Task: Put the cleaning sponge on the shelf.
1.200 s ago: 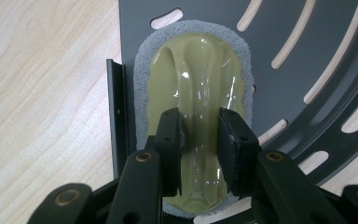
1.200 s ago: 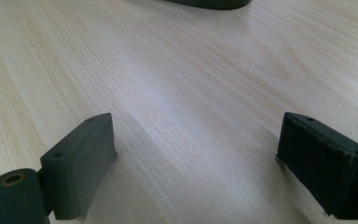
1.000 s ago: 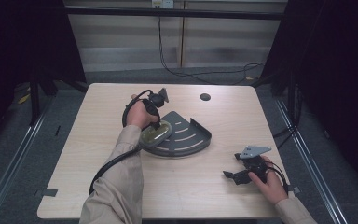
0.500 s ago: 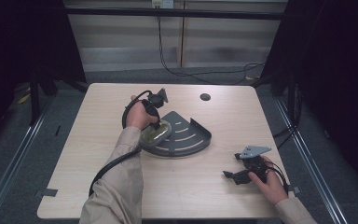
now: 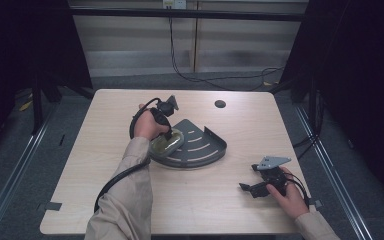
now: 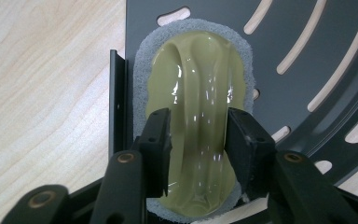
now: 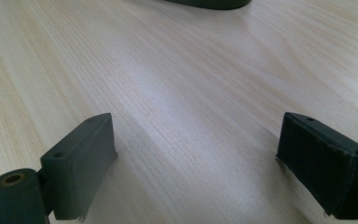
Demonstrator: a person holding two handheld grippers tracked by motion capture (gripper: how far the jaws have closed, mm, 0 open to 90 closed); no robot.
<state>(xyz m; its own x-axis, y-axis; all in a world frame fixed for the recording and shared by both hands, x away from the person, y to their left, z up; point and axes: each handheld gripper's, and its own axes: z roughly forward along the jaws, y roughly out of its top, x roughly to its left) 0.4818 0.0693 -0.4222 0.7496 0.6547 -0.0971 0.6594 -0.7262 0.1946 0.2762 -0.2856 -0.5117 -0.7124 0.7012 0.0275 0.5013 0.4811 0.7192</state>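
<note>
The left claw grips the ridged handle of the olive scrubbing sponge, which lies in the dark slotted corner tray on the worktop, so lifting it out looks still undone, while the right claw rests wide apart.

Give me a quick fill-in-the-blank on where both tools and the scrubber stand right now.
1. The left tool has its jaws closed on the raised ridge of the olive-green oval scrubber with the grey pad, which lies in the dark grey slotted ____-shaped metal tray.
2. The right tool has its jaws ____.
3. The right tool rests over the bare light ____ table.

Missing words: fan; open; wooden
</note>
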